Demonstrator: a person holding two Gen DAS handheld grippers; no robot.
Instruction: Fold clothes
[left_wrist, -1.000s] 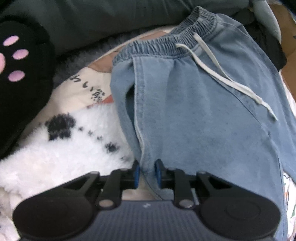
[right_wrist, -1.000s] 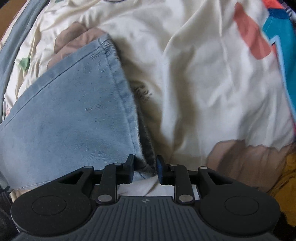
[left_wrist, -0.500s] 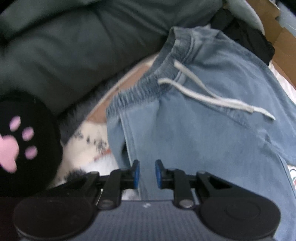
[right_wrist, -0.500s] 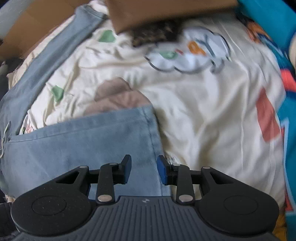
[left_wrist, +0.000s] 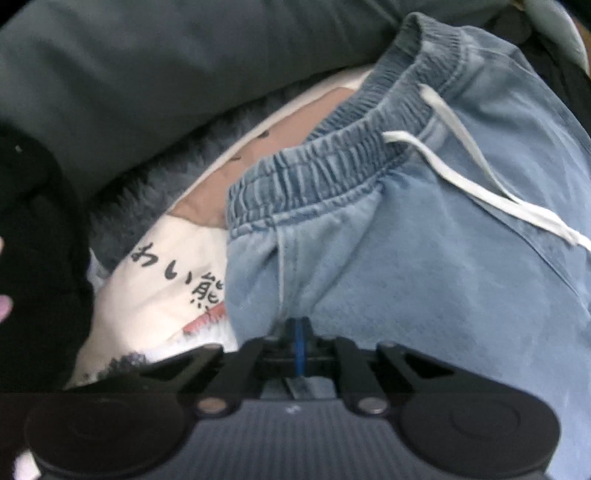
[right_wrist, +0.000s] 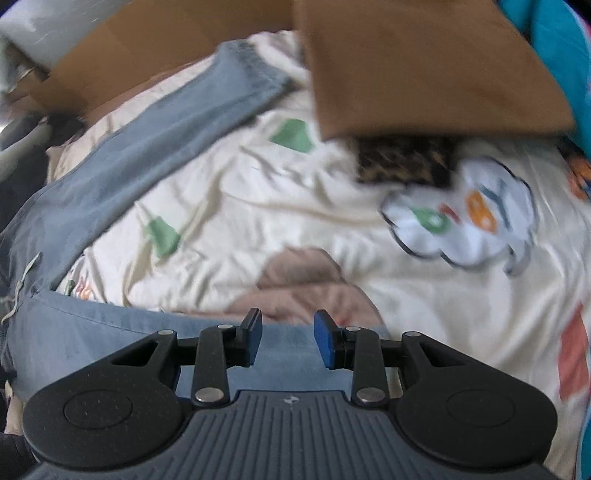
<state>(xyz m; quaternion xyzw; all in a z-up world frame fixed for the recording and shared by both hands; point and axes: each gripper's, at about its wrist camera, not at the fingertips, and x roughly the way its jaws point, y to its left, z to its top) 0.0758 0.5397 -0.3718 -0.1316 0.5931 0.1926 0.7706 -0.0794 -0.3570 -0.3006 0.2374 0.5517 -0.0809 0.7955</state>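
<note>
Light blue denim trousers (left_wrist: 424, 277) with an elastic waistband (left_wrist: 332, 166) and a white drawstring (left_wrist: 480, 192) lie spread in the left wrist view. My left gripper (left_wrist: 299, 334) is shut on the trousers at the side seam below the waistband. In the right wrist view, one trouser leg (right_wrist: 110, 354) lies under my right gripper (right_wrist: 287, 341), which stands open with denim beneath its fingers. The other leg (right_wrist: 166, 122) stretches away to the far left.
A cream printed bedsheet (right_wrist: 258, 206) lies under the trousers. A brown cardboard flap (right_wrist: 406, 66) overhangs the far side. A grey cushion (left_wrist: 147, 74), a black plush (left_wrist: 33, 258) and a white printed cloth (left_wrist: 166, 280) sit to the left.
My left gripper has closed on the trousers at the side seam. My right gripper has let go of the leg hem, opened wider and pulled back along the leg.
</note>
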